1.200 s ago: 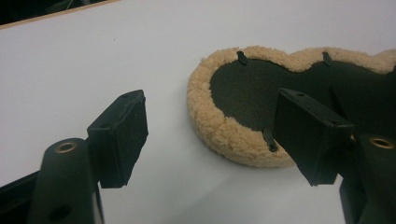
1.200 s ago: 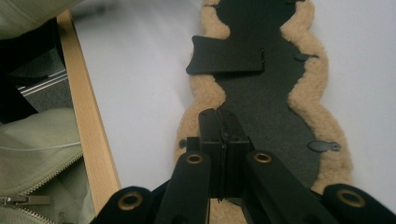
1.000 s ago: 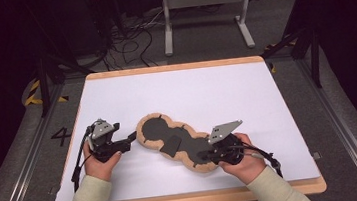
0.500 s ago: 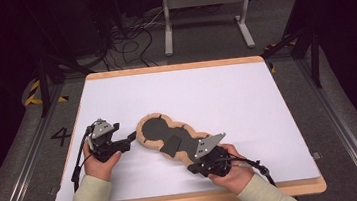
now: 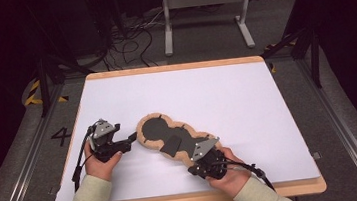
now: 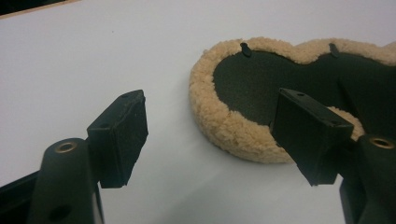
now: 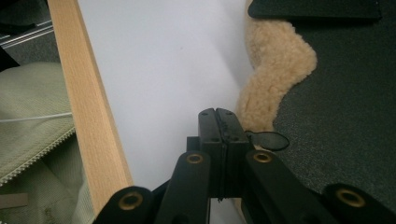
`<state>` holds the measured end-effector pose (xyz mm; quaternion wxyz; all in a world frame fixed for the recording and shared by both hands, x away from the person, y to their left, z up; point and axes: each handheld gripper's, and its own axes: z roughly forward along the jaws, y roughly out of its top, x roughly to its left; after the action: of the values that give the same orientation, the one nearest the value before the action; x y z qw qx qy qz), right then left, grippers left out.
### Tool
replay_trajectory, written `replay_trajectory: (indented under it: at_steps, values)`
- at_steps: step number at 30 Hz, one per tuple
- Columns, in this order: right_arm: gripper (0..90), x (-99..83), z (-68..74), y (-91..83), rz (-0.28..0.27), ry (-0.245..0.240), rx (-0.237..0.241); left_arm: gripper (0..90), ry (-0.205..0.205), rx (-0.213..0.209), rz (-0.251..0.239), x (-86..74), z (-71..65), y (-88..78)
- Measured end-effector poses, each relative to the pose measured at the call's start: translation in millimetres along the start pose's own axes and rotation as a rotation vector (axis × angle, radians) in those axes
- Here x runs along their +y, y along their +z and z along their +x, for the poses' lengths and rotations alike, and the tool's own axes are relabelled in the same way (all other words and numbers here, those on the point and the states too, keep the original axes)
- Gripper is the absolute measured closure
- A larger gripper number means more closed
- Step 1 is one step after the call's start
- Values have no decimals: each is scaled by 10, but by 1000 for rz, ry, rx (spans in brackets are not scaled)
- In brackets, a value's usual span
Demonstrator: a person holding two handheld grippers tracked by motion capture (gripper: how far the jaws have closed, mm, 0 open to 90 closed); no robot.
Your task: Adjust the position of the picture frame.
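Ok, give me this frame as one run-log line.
item: fleece-edged dark pad flat on white table | left tongs: open, beside pad's end | right tongs: shut, at pad's near edge by small black tab

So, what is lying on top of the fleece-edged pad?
On the fleece-edged pad lies a dark rectangular flap, and the right claw covers its near end. What lies under that claw cannot be seen; the white table bears the pad.

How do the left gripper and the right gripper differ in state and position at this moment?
The left gripper has its fingers spread wide with nothing between them; the right gripper has its fingers pressed together. The left gripper sits just off one rounded end of the fleece-edged pad, apart from it; the right gripper is at the pad's opposite end, over its edge. Both are black, hand-held, and low over the white table.
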<state>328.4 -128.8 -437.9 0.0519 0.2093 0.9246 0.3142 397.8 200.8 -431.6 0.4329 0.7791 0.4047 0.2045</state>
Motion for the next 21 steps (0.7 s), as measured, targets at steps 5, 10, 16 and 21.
replay_trajectory:
  at_steps: [5, 10, 16, 21]
  values:
    - [900, -26, -44, -27, 9, 19, -13, 270, -14, 9, 1, -19, 40, 2]
    - [900, -78, -129, -89, 25, 35, -70, 270, -13, 6, -1, -17, 38, -3]
    - [900, -151, -281, -166, 29, 66, -126, 270, -9, 5, -2, -13, 34, 0]
    - [900, -208, -391, -210, 19, 94, -164, 271, -8, -2, 2, -12, 28, 4]
